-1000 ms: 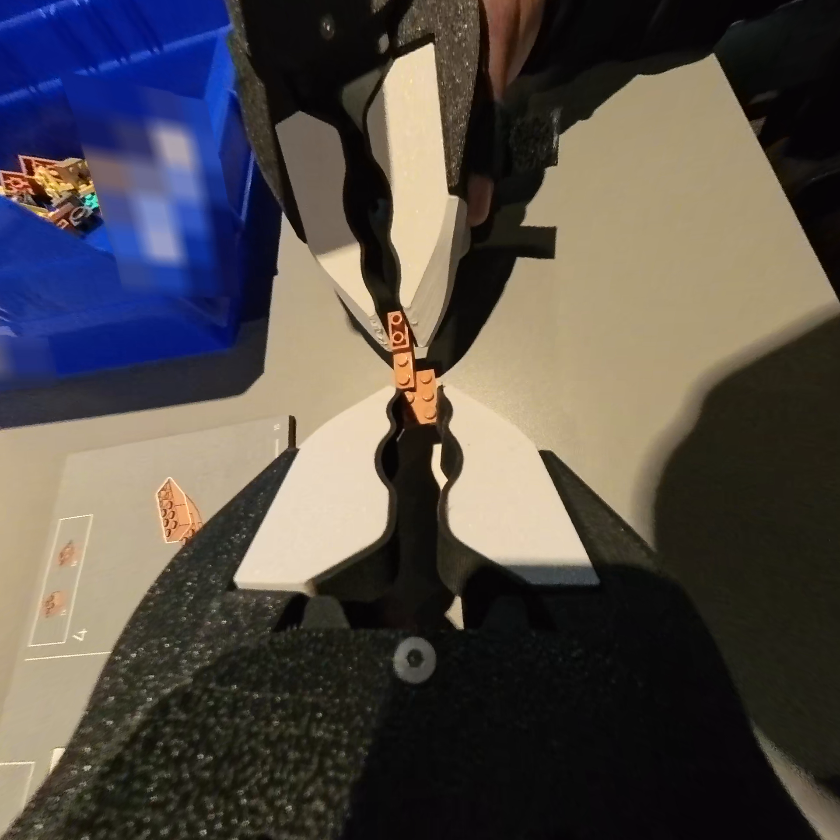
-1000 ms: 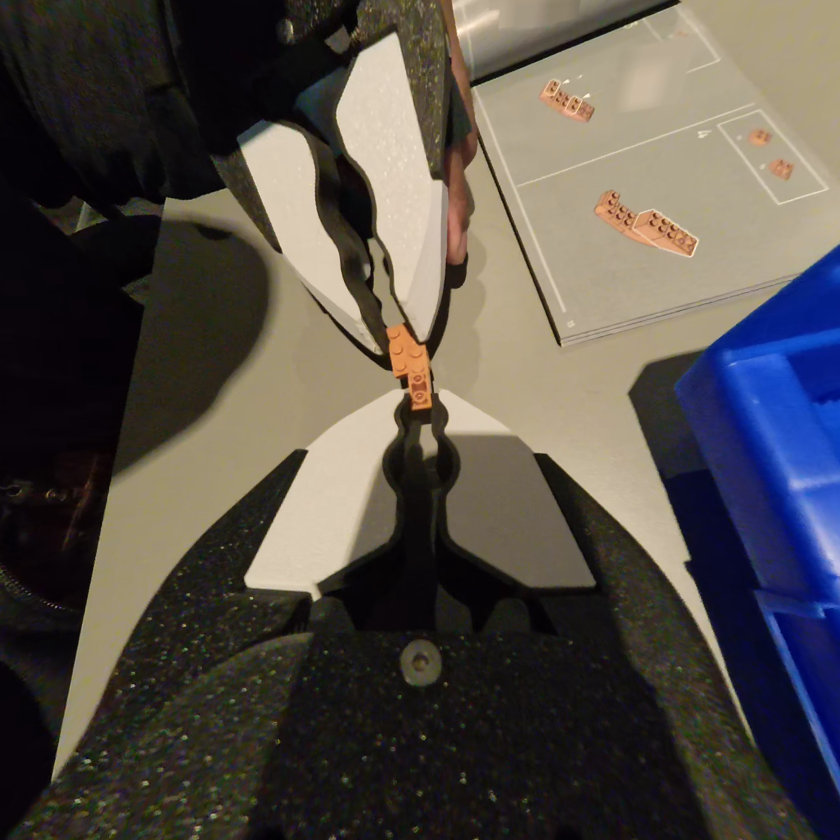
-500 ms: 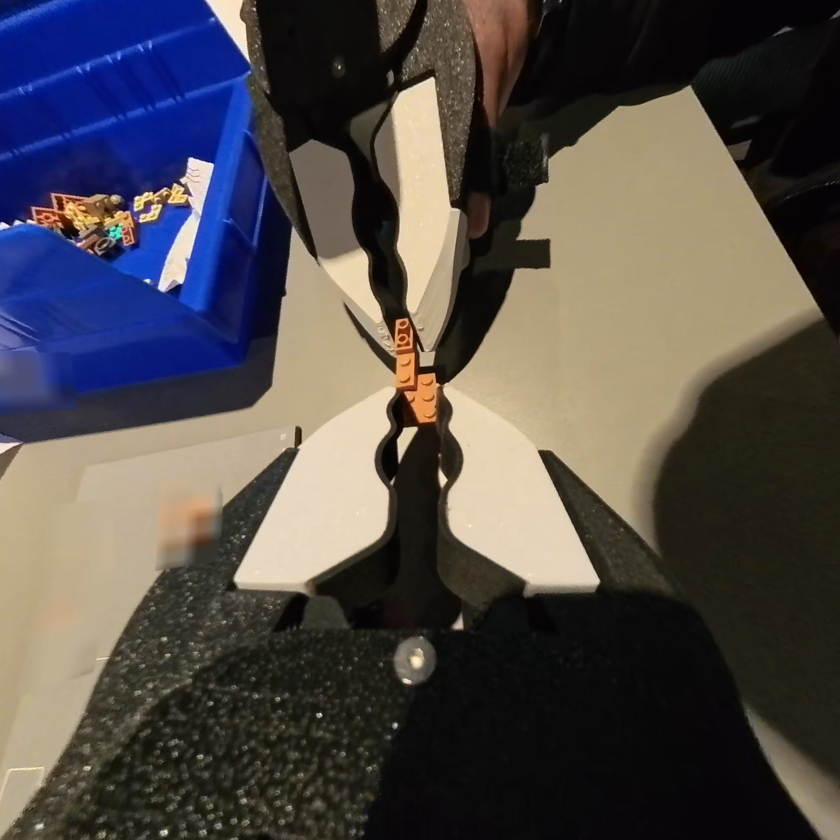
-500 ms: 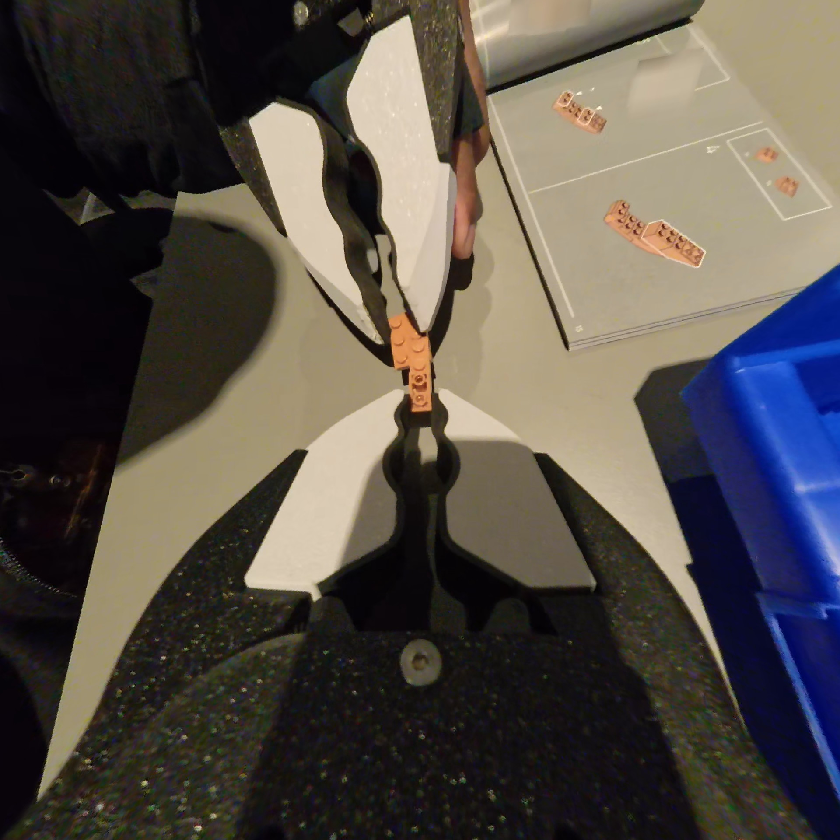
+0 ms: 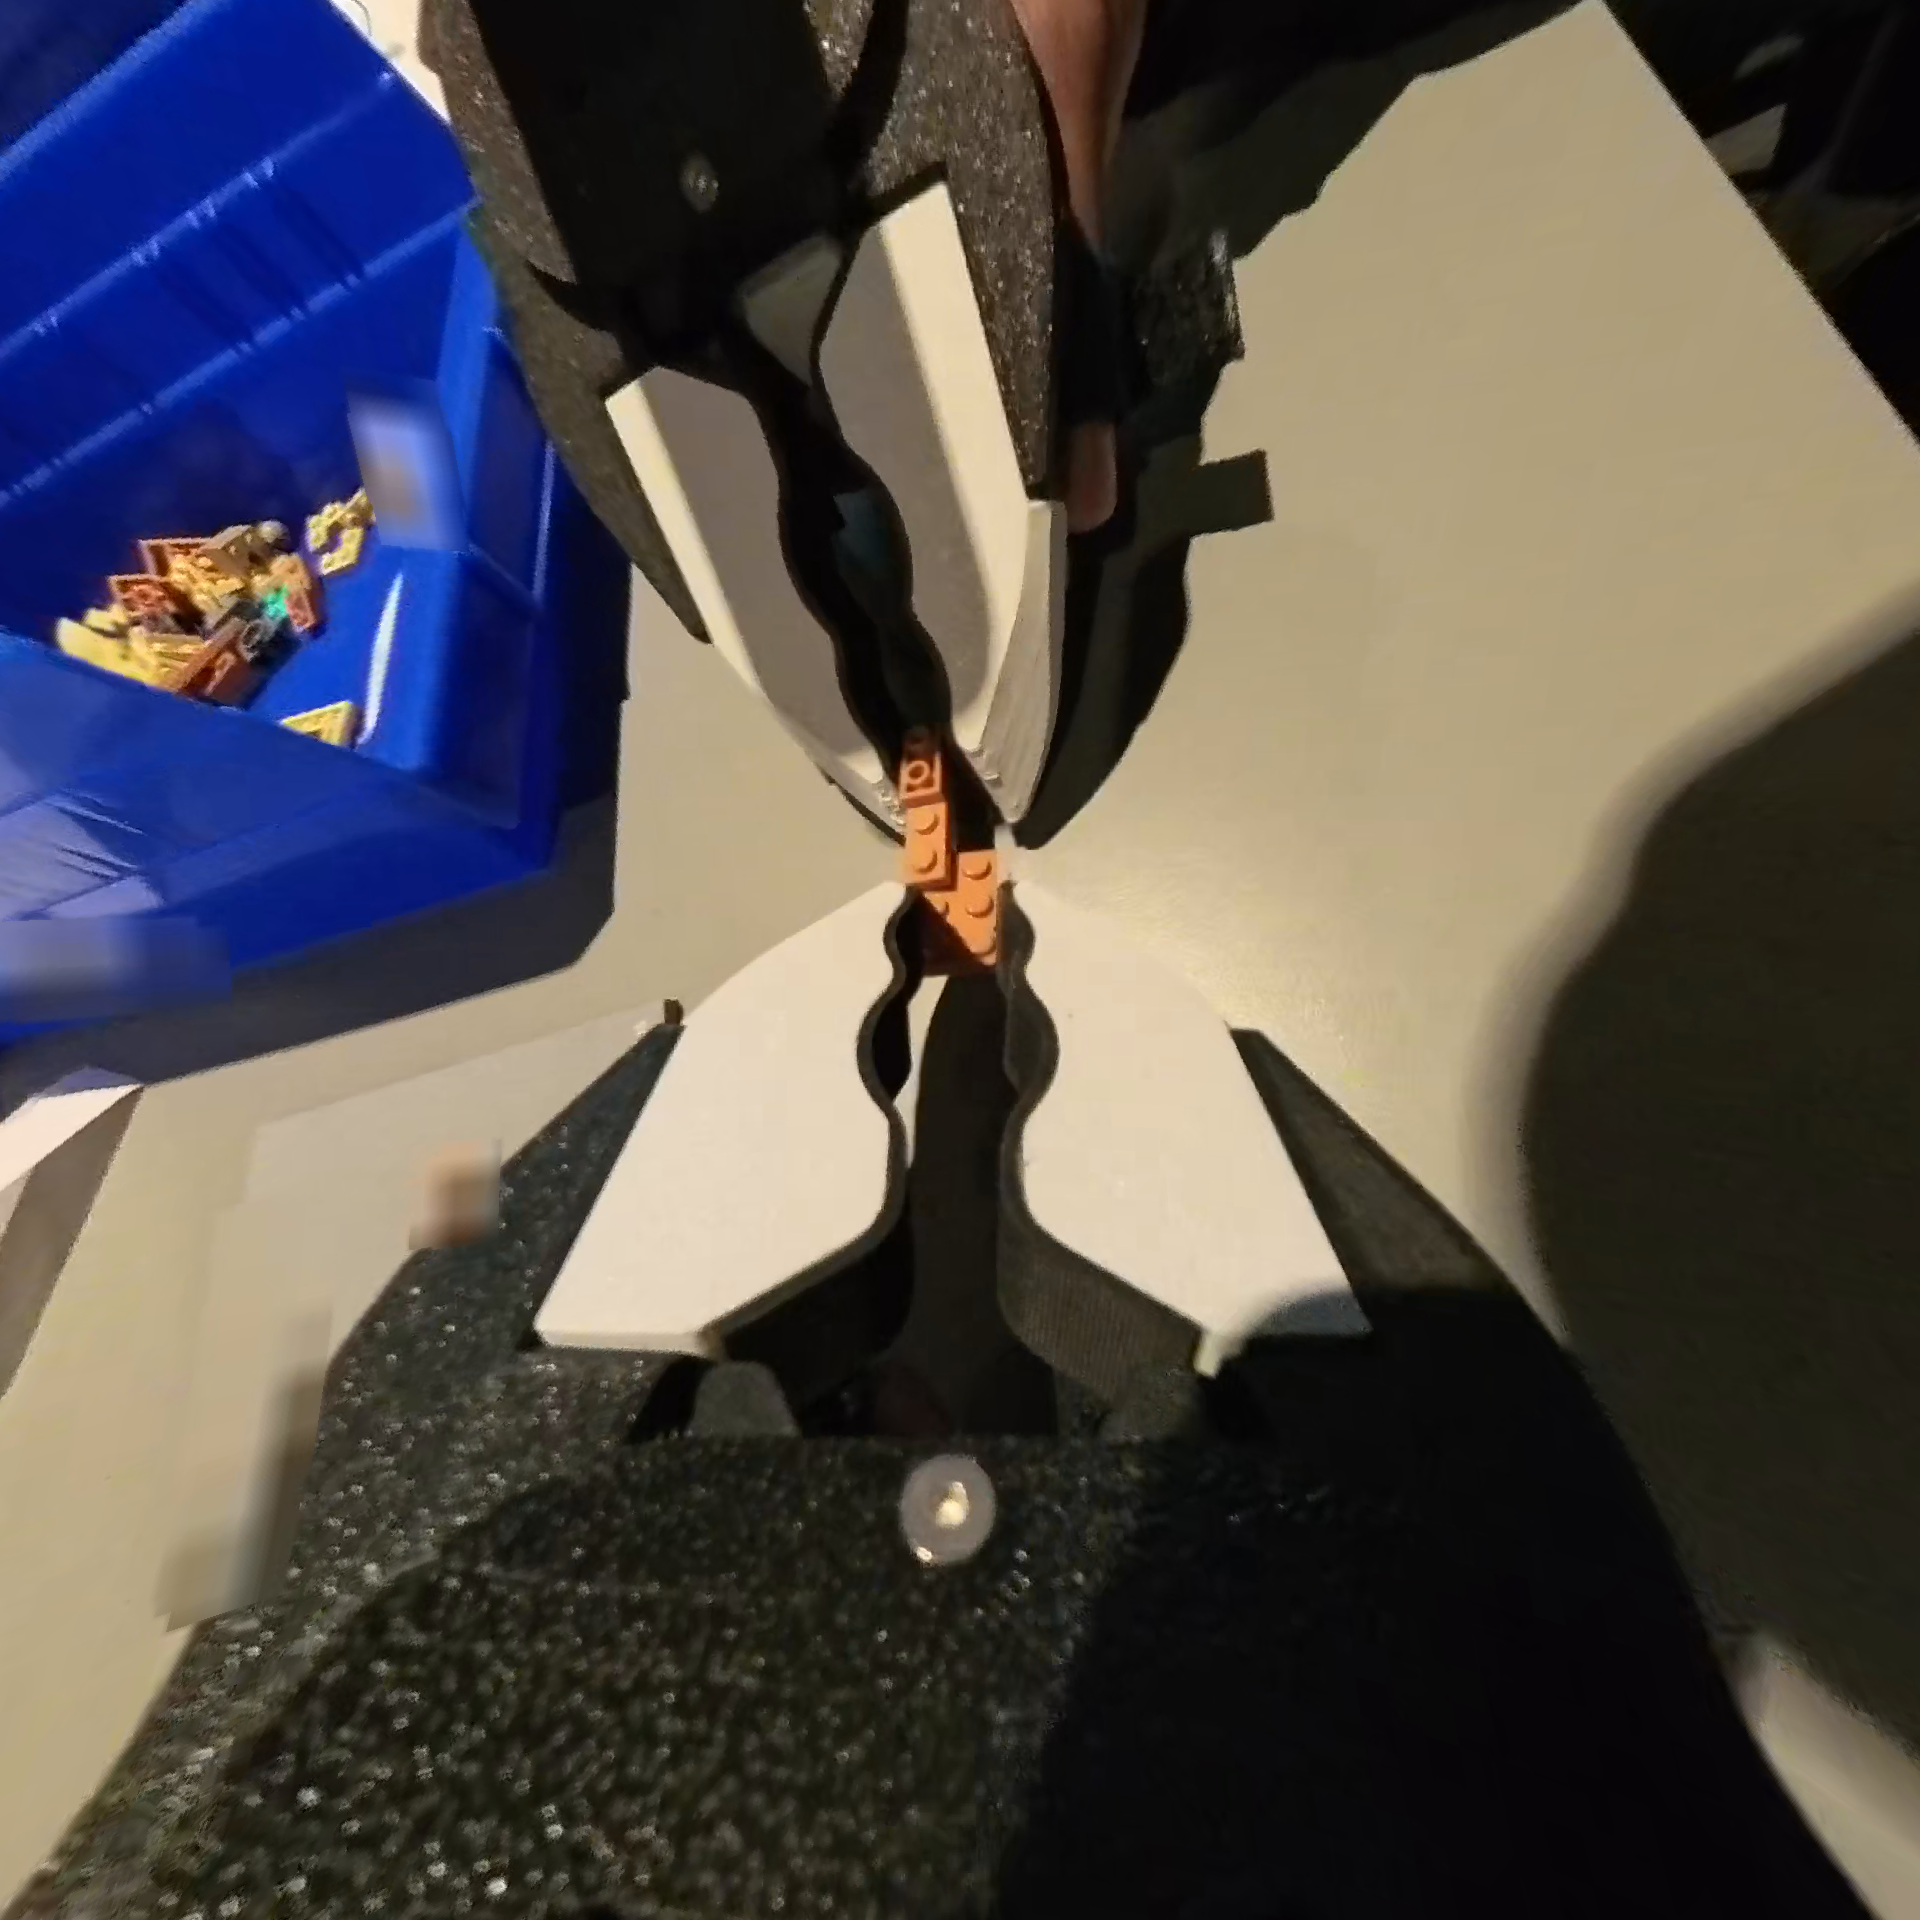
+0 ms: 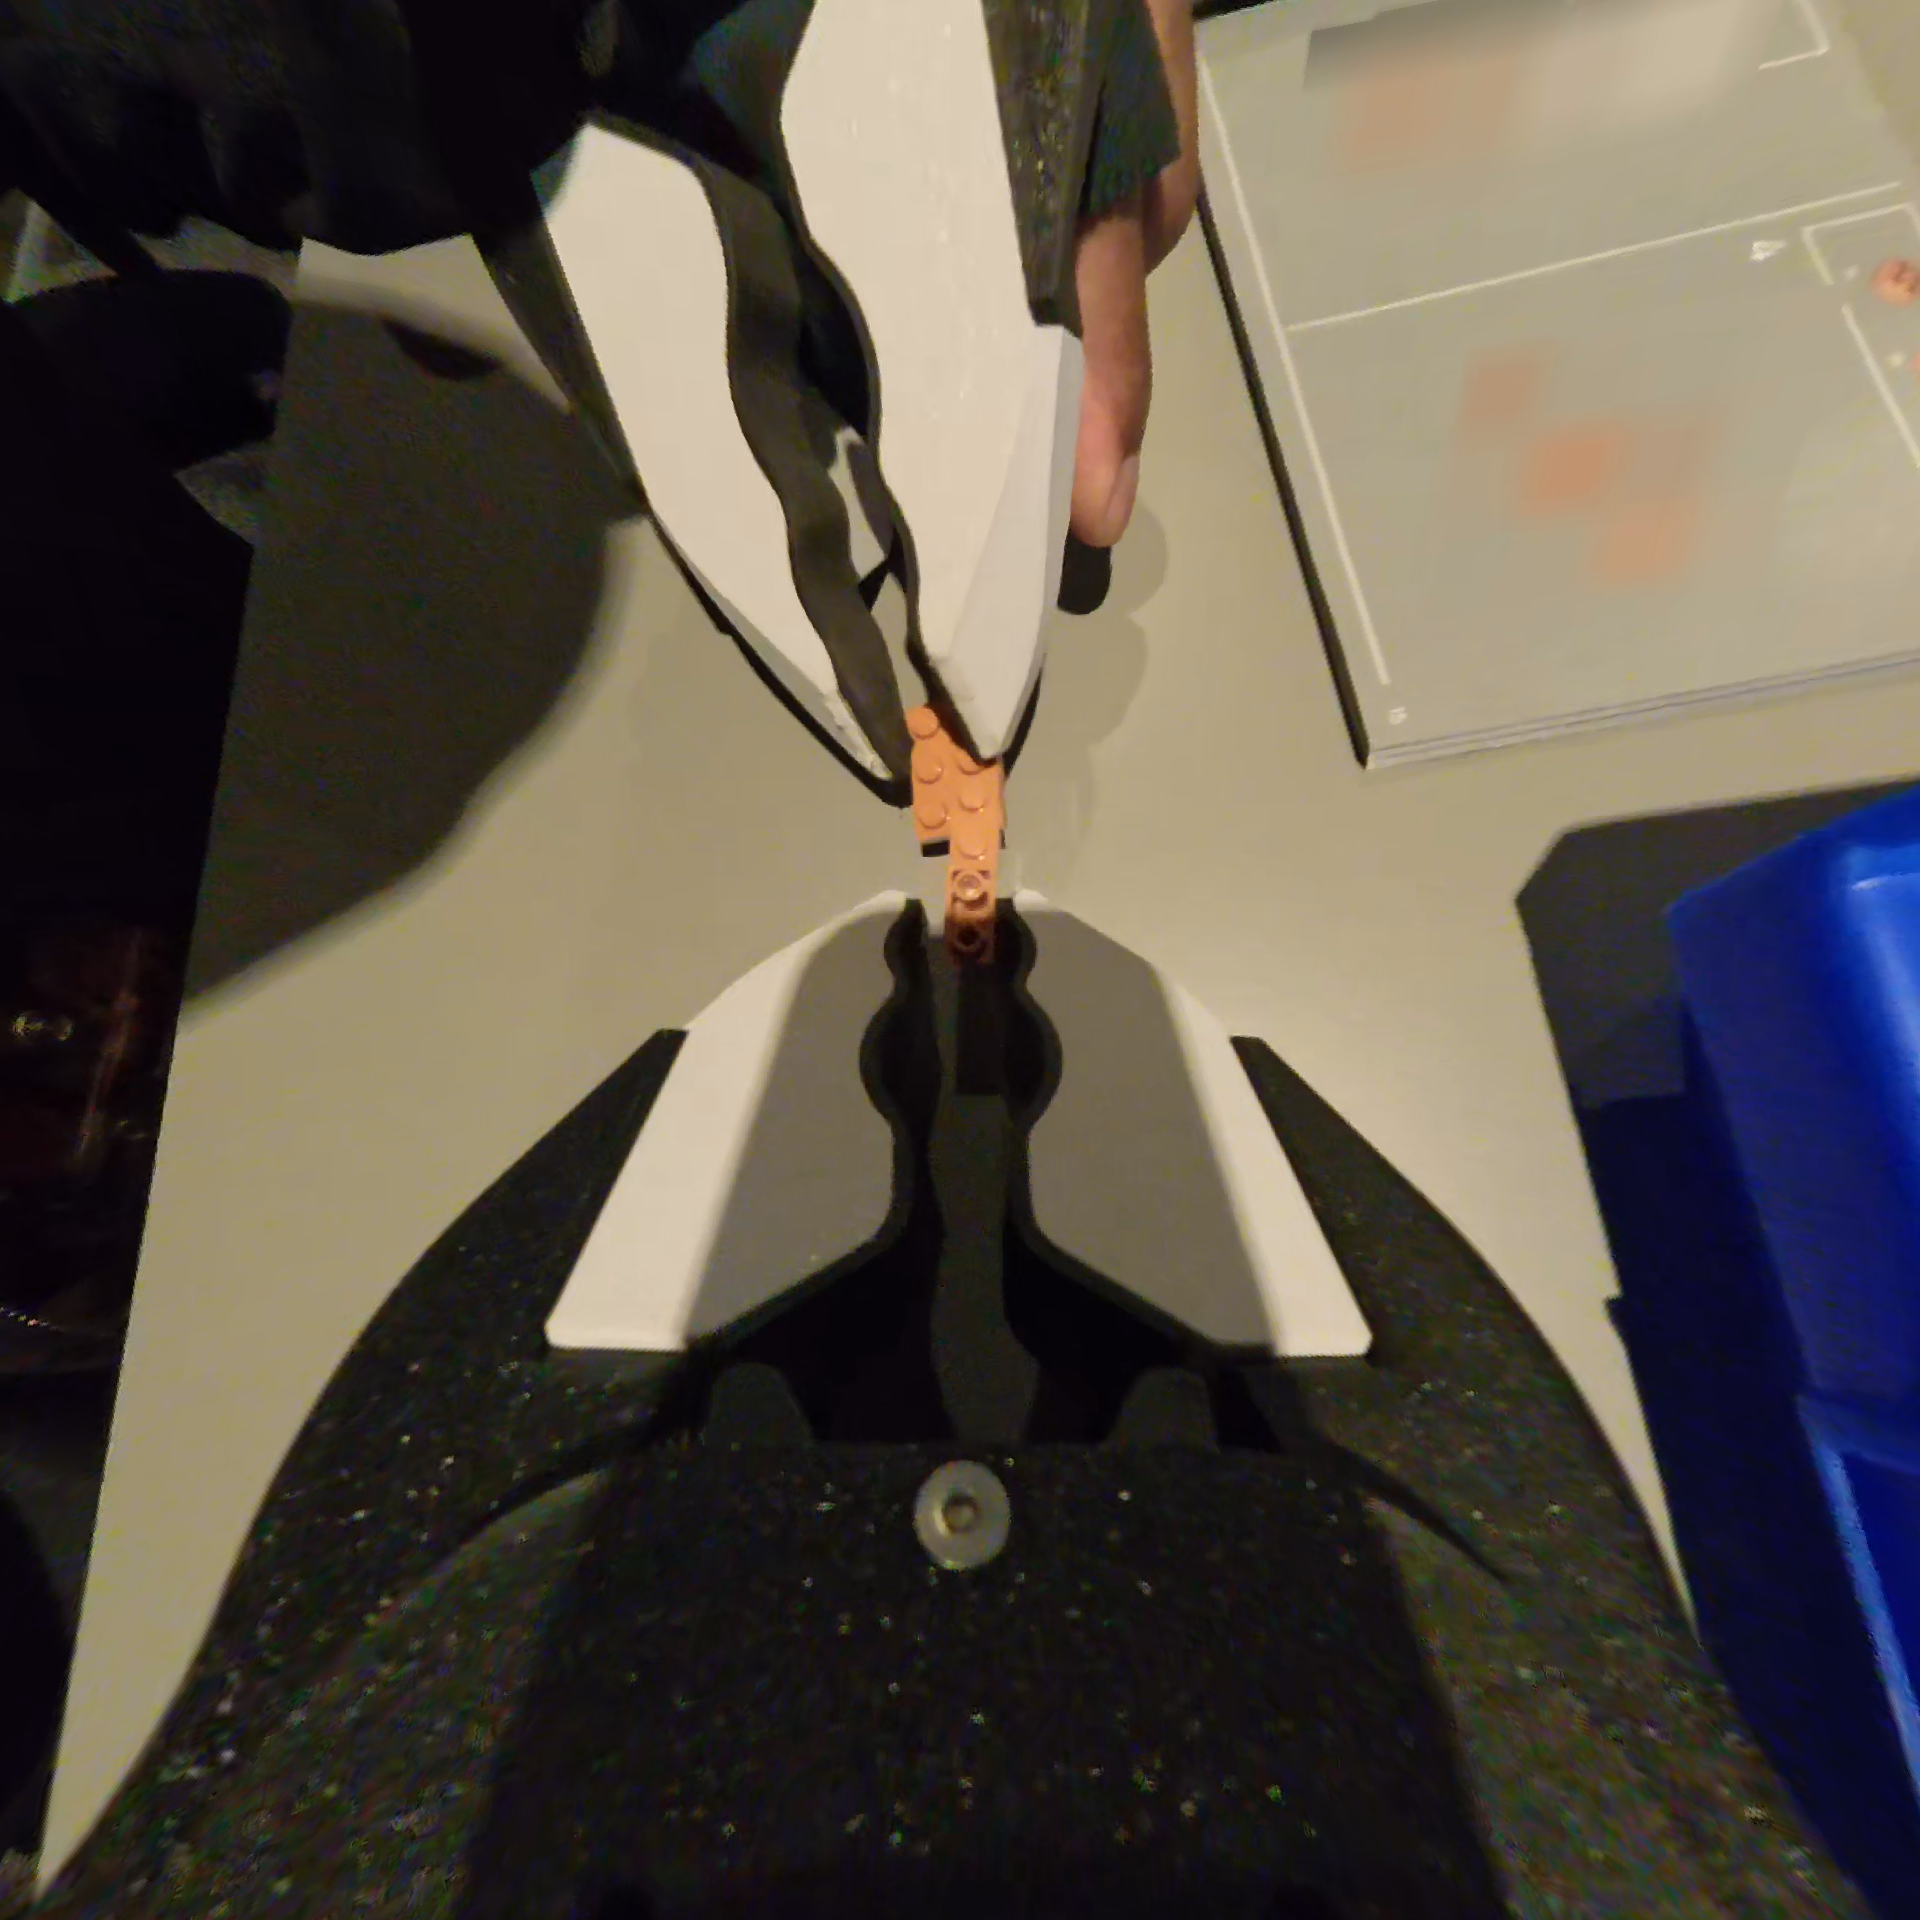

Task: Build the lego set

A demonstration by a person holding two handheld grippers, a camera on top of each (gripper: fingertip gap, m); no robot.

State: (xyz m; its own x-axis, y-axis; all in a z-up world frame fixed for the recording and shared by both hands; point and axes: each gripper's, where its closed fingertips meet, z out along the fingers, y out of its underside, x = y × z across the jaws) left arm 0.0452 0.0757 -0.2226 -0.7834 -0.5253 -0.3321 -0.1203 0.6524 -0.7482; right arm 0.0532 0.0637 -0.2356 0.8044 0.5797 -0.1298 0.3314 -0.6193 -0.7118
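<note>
Both grippers meet tip to tip above the grey table (image 5: 1351,727). In the left wrist view my left gripper (image 5: 956,940) is shut on an orange studded plate (image 5: 971,904). My right gripper (image 5: 940,800) comes in from the top, shut on a small orange brick (image 5: 925,795) that touches the plate's far end. In the right wrist view my right gripper (image 6: 961,925) is shut on the small orange brick (image 6: 968,899). The left gripper (image 6: 935,748) above holds the orange plate (image 6: 951,779). The two pieces overlap, studs up.
A blue bin (image 5: 260,343) with several loose yellow and orange pieces (image 5: 208,623) stands at the left; it also shows at the right in the right wrist view (image 6: 1818,1143). An open instruction booklet (image 6: 1558,312) lies at the far right. A person's finger (image 6: 1112,416) rests on the left gripper. The tips of both grippers are at nearly the same place.
Both grippers stay shut on their pieces and have drawn closer, each looming larger in the other's view. The views shifted, so more of the blue bin's inside shows.
</note>
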